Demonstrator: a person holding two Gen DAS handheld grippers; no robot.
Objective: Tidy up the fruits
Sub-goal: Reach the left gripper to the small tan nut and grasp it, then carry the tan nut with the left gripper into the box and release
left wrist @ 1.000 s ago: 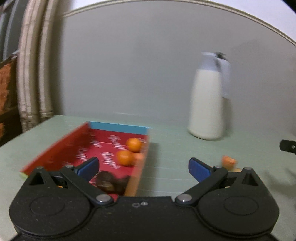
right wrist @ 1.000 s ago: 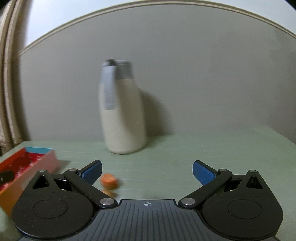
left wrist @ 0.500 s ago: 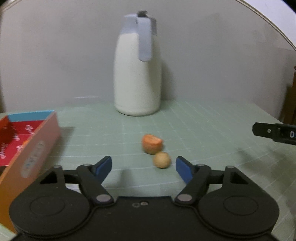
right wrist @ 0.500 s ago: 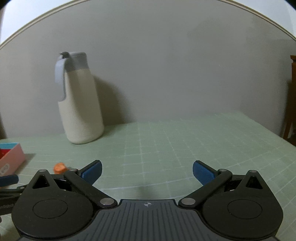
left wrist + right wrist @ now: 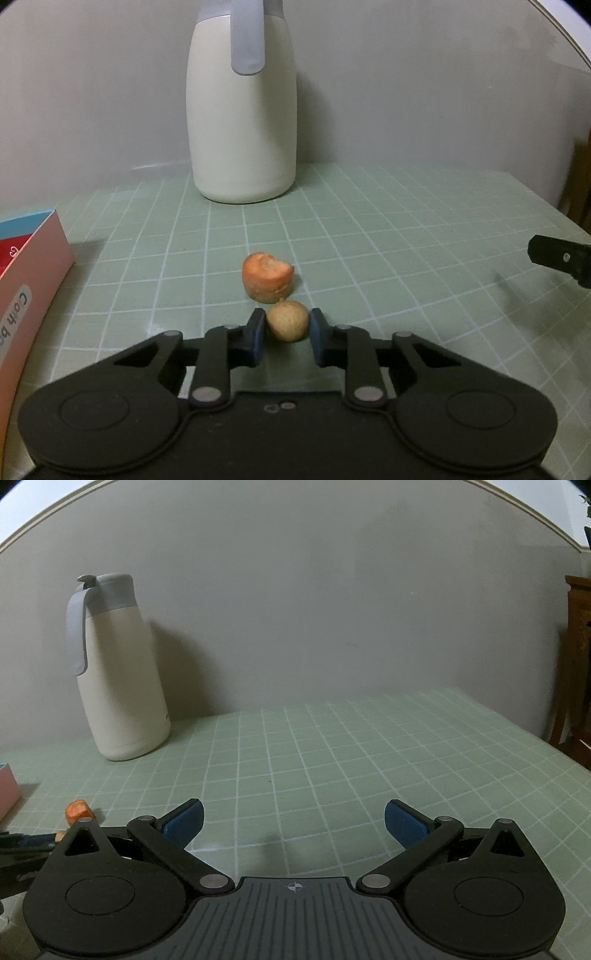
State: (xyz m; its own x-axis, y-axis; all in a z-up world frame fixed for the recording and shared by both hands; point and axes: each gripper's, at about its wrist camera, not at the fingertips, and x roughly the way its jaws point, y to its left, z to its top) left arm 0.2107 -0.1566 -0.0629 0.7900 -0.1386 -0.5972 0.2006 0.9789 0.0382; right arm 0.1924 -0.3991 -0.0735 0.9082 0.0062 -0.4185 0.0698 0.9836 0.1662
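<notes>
In the left wrist view my left gripper (image 5: 287, 334) is shut on a small tan round fruit (image 5: 287, 319) at table level. An orange fruit piece (image 5: 266, 277) lies just beyond it, touching or nearly touching it. The corner of a red and pink box (image 5: 26, 258) is at the left edge. In the right wrist view my right gripper (image 5: 293, 821) is open and empty above the green mat. The orange piece (image 5: 78, 809) shows at its far left, with the left gripper's tip (image 5: 26, 842) beside it.
A tall white jug with a grey lid and handle (image 5: 242, 110) stands at the back by the wall; it also shows in the right wrist view (image 5: 118, 672). The green gridded mat (image 5: 351, 760) covers the table. Wooden furniture (image 5: 578, 664) stands past the right edge.
My left gripper swung from the box to the two loose fruits, moved in and closed on the tan fruit. My right gripper turned to the right and stayed open.
</notes>
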